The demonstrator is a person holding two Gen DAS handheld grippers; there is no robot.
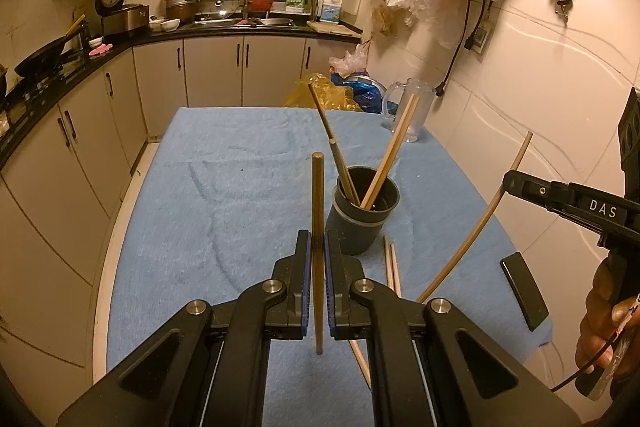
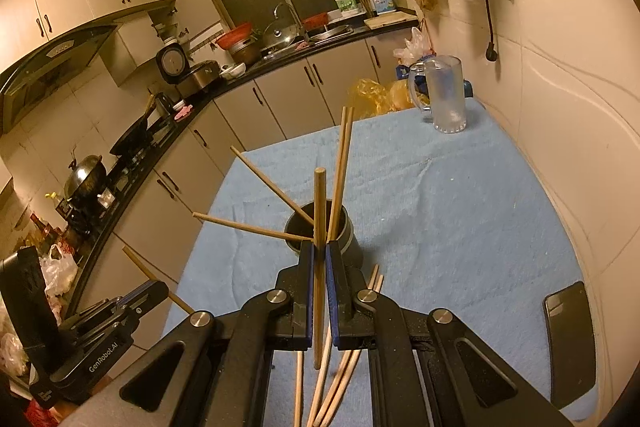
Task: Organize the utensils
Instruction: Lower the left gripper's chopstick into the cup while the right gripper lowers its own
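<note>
A dark round holder (image 1: pixel 362 213) stands on the blue cloth and holds several chopsticks that lean outward; it also shows in the right wrist view (image 2: pixel 348 233). My left gripper (image 1: pixel 318 247) is shut on one upright chopstick (image 1: pixel 318 195), just left of and nearer than the holder. My right gripper (image 2: pixel 319 251) is shut on another upright chopstick (image 2: pixel 319 203), just in front of the holder. Several loose chopsticks (image 2: pixel 340 375) lie on the cloth under the right gripper, and some show beside the holder in the left wrist view (image 1: pixel 392 265).
A clear glass mug (image 2: pixel 446 95) stands at the table's far right corner. A black phone (image 2: pixel 570 343) lies near the right edge. The tiled wall runs along the right side. Kitchen counter and cabinets (image 1: pixel 160 75) lie to the left and behind.
</note>
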